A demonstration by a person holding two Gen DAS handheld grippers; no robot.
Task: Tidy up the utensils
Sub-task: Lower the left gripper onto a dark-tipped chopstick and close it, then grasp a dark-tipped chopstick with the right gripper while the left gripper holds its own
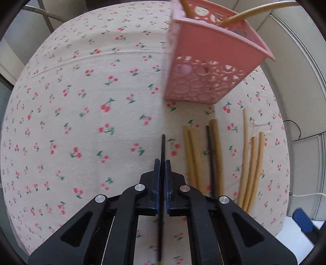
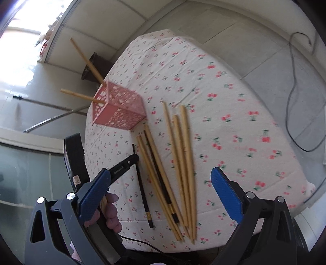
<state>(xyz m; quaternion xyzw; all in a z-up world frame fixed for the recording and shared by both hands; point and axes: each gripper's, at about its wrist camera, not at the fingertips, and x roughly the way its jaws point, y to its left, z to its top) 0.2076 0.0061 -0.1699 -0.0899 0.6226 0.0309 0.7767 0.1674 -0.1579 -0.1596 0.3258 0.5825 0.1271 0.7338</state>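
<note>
My left gripper (image 1: 162, 163) is shut on a black chopstick (image 1: 163, 146) that lies on the cherry-print tablecloth (image 1: 81, 122); the stick runs straight between the blue pads. In the right wrist view the same left gripper (image 2: 133, 158) pinches that black chopstick (image 2: 142, 189). My right gripper (image 2: 160, 195) hangs open above the loose wooden chopsticks (image 2: 183, 163), holding nothing. A second black chopstick (image 2: 161, 179) lies among them. The pink perforated basket (image 1: 203, 81) stands beyond them with two wooden chopsticks (image 1: 254, 10) leaning out of it.
Several wooden chopsticks (image 1: 252, 167) lie in two groups right of my left gripper. A hand (image 2: 112, 212) grips the left tool. The table's edge is close at the front and right; a dark cable (image 2: 291, 91) trails on the tiled floor.
</note>
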